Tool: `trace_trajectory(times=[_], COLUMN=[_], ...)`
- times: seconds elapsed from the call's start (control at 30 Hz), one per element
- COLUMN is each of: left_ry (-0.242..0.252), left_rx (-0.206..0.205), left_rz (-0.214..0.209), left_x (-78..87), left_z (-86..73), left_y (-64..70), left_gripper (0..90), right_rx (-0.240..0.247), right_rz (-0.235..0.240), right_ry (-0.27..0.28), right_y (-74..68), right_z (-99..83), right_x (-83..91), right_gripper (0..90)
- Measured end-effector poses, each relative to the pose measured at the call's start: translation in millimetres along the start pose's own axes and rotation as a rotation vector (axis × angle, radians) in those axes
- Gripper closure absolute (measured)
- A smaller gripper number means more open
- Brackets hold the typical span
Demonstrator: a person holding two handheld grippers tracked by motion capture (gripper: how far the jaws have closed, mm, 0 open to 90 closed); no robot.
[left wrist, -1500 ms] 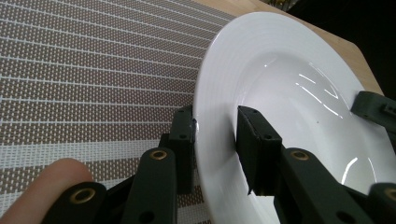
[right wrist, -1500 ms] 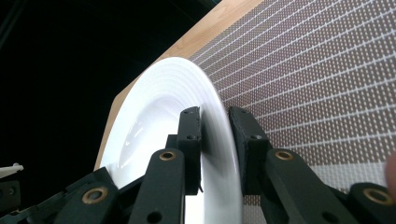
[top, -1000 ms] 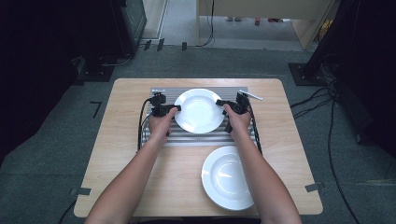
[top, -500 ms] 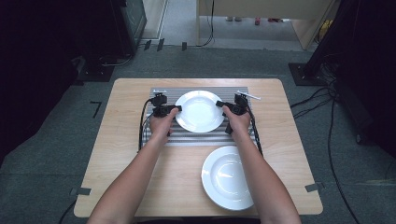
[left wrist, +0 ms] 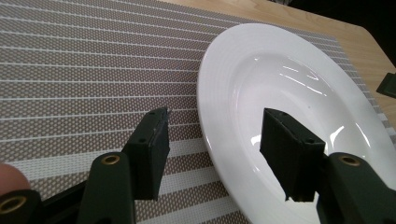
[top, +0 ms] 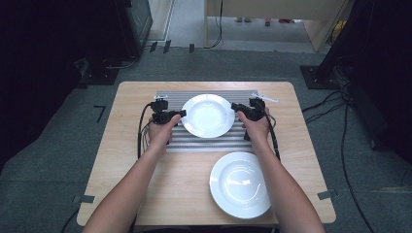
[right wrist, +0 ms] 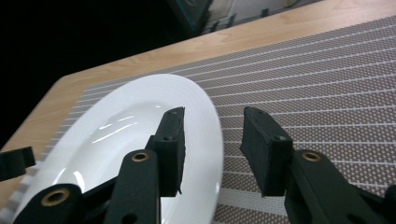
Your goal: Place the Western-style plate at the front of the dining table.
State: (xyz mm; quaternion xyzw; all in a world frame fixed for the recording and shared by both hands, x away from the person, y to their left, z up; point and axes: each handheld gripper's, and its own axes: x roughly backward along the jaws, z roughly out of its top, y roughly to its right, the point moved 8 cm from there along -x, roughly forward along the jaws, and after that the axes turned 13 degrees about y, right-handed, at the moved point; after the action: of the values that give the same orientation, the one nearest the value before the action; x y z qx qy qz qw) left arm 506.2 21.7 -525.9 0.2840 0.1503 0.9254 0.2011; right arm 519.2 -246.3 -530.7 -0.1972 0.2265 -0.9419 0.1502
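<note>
Nearest, at the lower right of the high view, a second white plate (top: 239, 184) lay on the bare wooden table (top: 126, 160). Farther up, at centre, the white plate (top: 208, 115) sat on the striped placemat (top: 204, 143). The left gripper (top: 180, 113) and the right gripper (top: 235, 106) flanked it, both spread wide, straddling its rim without clamping. No writing was legible anywhere.

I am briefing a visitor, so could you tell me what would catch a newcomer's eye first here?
First, the white plate on the striped mat at the table's far middle, with the left gripper and right gripper open astride its opposite rims. Next, a second plate near the front right edge of the table.
</note>
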Motion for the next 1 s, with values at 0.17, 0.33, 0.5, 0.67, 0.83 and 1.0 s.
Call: trace_trajectory(times=[0.17, 0.33, 0.5, 0.67, 0.83, 1.0], left_ry=[0.019, 0.028, 0.045, 0.051, 0.070, 0.086], left_rx=[-0.036, -0.068, -0.125, -0.160, -0.175, -0.191], left_rz=[0.000, -0.021, -0.041, -0.061, -0.060, -0.053], left_x=[13.4, 27.6, 42.7, 56.9, 69.0, 79.9], left_z=[-1.1, -1.5, -1.0, -3.3, -6.1, -6.8], left_y=[-0.6, 3.9, 14.6, 21.7, 24.3, 23.9], left_gripper=[37.8, 32.7, 27.4, 21.8, 17.7, 11.7], right_rx=[0.059, 0.060, 0.132, 0.175, 0.205, 0.239], right_rz=[0.080, 0.104, 0.103, 0.092, 0.119, 0.122], right_ry=[-0.027, -0.028, -0.040, -0.053, -0.053, -0.059], right_y=[-9.1, -15.3, -15.2, -11.5, -15.0, -17.4], right_z=[-2.4, 1.4, 2.8, -2.4, -4.3, -3.8], right_x=[11.2, 27.3, 41.7, 55.8, 72.1, 86.1], right_gripper=[54.7, 46.7, 37.6, 36.0, 33.5, 27.4])
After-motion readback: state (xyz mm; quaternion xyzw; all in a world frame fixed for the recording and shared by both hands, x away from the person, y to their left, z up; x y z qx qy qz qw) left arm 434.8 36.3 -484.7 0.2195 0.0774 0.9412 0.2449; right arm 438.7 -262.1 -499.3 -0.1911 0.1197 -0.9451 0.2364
